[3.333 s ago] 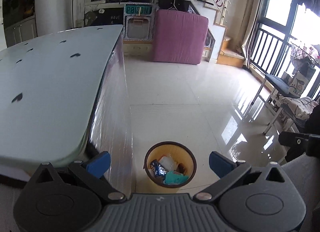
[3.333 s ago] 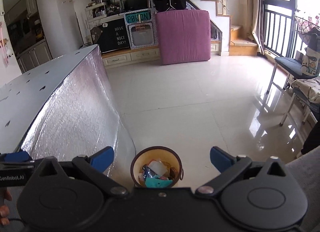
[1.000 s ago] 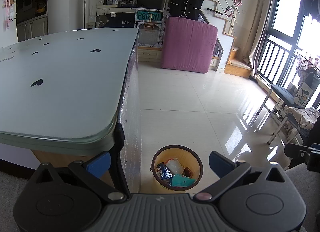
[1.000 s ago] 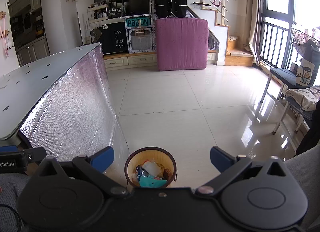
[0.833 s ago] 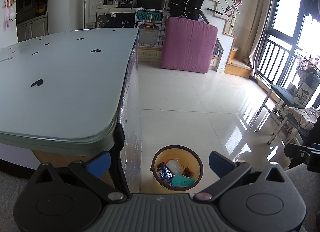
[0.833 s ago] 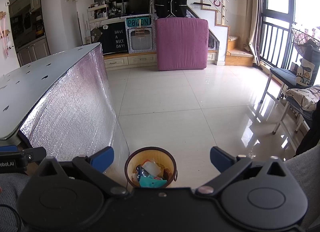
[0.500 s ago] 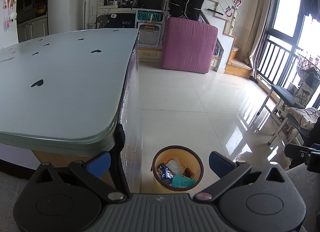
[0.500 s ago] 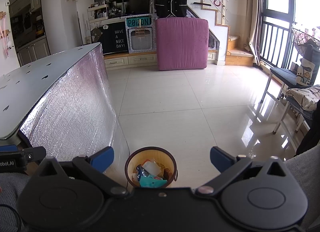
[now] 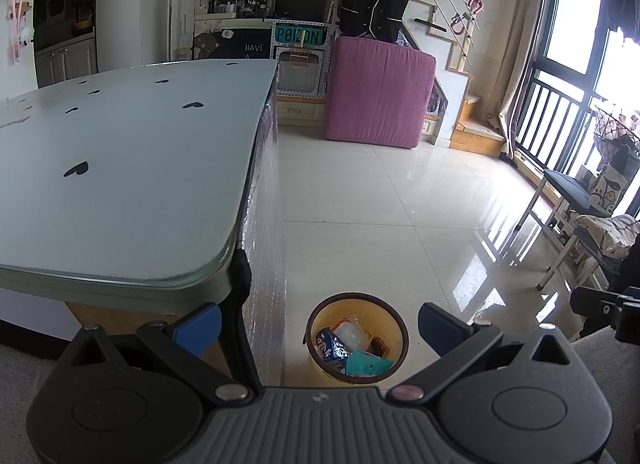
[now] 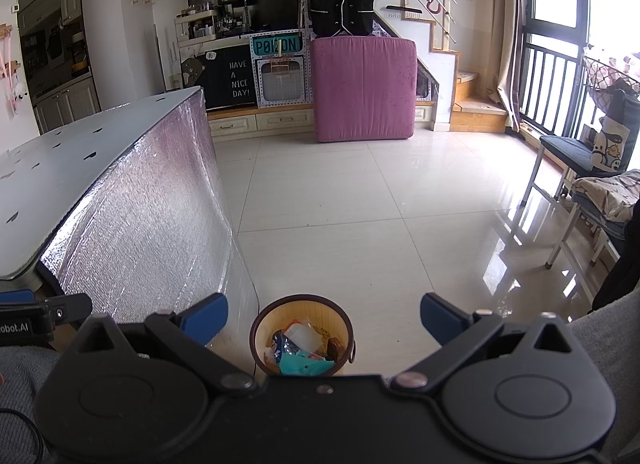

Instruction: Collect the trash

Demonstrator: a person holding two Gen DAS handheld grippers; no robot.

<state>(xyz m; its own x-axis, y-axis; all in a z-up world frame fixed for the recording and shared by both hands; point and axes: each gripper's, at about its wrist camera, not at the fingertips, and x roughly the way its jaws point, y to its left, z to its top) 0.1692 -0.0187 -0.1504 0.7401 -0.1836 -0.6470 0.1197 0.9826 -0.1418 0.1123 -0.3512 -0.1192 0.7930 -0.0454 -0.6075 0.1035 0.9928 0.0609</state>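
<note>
A small round orange waste bin [image 9: 396, 328] [image 10: 264, 332] stands on the tiled floor beside the table's corner. Inside it lie several pieces of trash: a teal wrapper [image 9: 366, 364] [image 10: 304, 364], a blue packet [image 9: 330, 346] and a clear plastic cup [image 10: 306, 334]. My left gripper [image 9: 318, 320] hangs open above the bin with nothing between its blue fingertips [image 9: 200, 322]. My right gripper [image 10: 324, 314] is open and empty too, also held over the bin. The pale green table top [image 9: 120, 168] [image 10: 36, 176] carries only black heart marks.
Silver foil wraps the table's side [image 10: 152, 216]. A pink upright mattress [image 10: 362, 88] leans at the far wall by the stairs [image 10: 476, 104]. Chairs with cloth and a bag [image 10: 592, 180] stand at the right near the balcony railing. Glossy tiled floor [image 10: 360, 204] spreads between.
Over the last second nothing has visibly moved. Since 3.3 s ago both views have lifted and pulled back a little from the bin; both grippers stay open.
</note>
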